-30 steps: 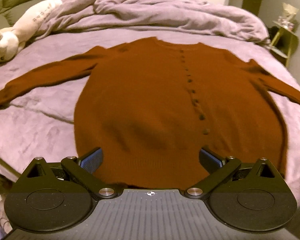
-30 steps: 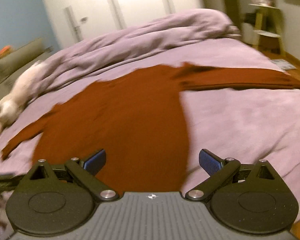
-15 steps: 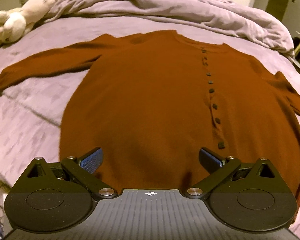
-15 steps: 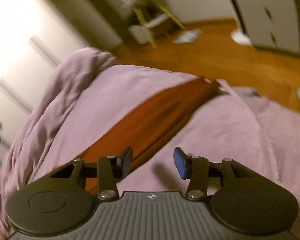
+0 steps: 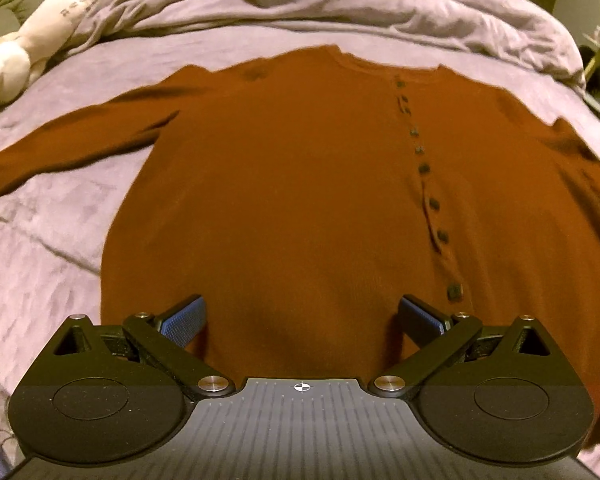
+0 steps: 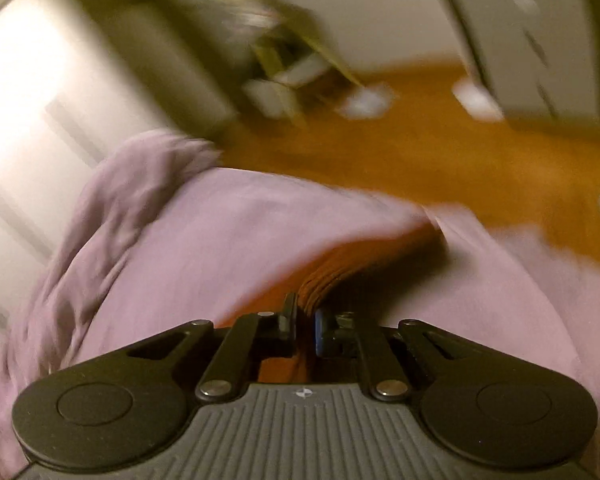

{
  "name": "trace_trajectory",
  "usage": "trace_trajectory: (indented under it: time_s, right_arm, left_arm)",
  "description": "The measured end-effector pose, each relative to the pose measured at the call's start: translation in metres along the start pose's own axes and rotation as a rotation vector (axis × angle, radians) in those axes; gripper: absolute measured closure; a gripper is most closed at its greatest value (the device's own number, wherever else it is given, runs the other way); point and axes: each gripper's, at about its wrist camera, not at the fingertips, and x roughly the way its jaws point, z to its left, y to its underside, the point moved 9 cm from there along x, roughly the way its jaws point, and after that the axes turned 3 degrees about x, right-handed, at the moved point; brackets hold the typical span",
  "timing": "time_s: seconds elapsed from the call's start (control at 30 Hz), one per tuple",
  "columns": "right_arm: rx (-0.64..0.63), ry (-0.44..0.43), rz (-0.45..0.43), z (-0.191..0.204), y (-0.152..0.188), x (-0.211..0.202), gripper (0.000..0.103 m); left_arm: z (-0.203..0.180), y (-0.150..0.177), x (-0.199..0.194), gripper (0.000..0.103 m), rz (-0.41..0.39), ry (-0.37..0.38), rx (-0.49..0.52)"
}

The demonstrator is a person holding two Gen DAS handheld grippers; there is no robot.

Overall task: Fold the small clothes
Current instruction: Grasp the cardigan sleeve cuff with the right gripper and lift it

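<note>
The left hand-held gripper is hovering wide open, holding nothing, over the hem of the rust cardigan spreading flat on the bed toward 12 o'clock. The right hand-held gripper, having just been closing, is pinching the sleeve, which is stretching toward 1 o'clock.

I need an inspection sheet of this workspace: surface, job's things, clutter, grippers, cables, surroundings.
Surface: bed with a lilac cover, lightly creased.
Job's things: rust-brown cardigan, spread flat, buttoned, sleeves out to both sides.
Clutter: soft toy and bunched duvet at the far edge.
Grippers: left gripper open above the hem; right gripper has just been closing, pinching the sleeve.
Cables: nothing seen.
Surroundings: wooden floor, blurred furniture.
</note>
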Motion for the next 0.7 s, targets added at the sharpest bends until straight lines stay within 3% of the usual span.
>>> trace_trajectory:
  time_s: [0.07,0.17,0.23,0.3,0.37,0.47,0.7]
  right_arm:
    - [-0.189,-0.124,-0.021,0.071,0.009,-0.017,0.097]
    - [-0.434,-0.327,-0.009,0.172,0.054,-0.041,0.097]
    - [-0.562,-0.435,0.08,0.226,0.107,-0.05,0.096]
    - [-0.612,-0.495,0.184,0.251,0.155,-0.053,0.095]
    - [-0.621,-0.526,0.259,0.258,0.195,-0.058,0.095]
    - [-0.581,-0.465,0.298,0.241,0.22,-0.055,0.092]
    - [-0.39,-0.38,0.373,0.189,0.221,-0.051,0.089]
  left_arm:
    - [-0.002,-0.014,-0.002,0.0,-0.031,0.032,-0.013]
    - [-0.013,-0.041,-0.006,0.0,-0.092,0.115,-0.039]
    - [-0.022,-0.062,-0.007,0.0,-0.133,0.195,-0.068]
    - [-0.034,-0.078,-0.005,0.0,-0.145,0.27,-0.088]
    - [-0.046,-0.091,0.005,0.0,-0.125,0.341,-0.087]
    - [-0.069,-0.106,0.027,0.0,-0.085,0.439,-0.07]
    - [-0.115,-0.108,0.08,0.0,0.088,0.644,-0.186]
